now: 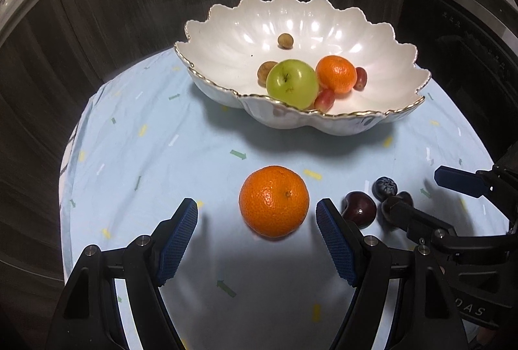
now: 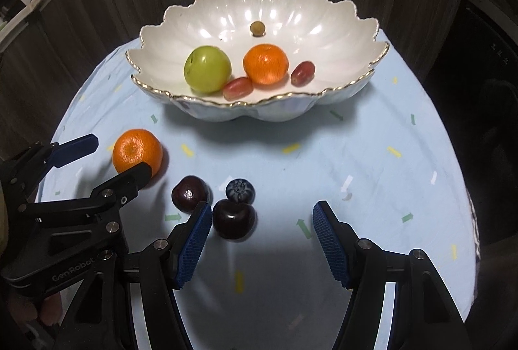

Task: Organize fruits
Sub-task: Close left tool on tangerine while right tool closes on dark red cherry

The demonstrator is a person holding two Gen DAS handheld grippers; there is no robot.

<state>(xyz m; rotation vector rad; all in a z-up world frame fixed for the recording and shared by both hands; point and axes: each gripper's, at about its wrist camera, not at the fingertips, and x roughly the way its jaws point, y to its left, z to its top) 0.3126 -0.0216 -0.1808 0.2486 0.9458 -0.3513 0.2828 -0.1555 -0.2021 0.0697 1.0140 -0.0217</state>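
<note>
A loose mandarin (image 1: 274, 200) sits on the pale blue patterned cloth (image 1: 145, 156), just ahead of the left gripper (image 1: 257, 214) and centred on the gap between its tips; the blue pads (image 1: 179, 240) stand apart on either side of it, released and gripping nothing. Right of that gripper lie two dark cherries and a blueberry (image 2: 240, 189) in a tight cluster. The nearer cherry (image 2: 233, 222) lies just ahead of the right gripper (image 2: 262, 217), hard by its left pad, while the other cherry (image 2: 190, 193) is just outside that pad. The right gripper is also released, jaws apart with nothing clamped. Well beyond both grippers stands a white scalloped bowl (image 1: 372, 120) with a gold rim, holding a green apple (image 1: 292, 83), a second mandarin (image 1: 336, 74), two red grapes and small brownish fruits.
</note>
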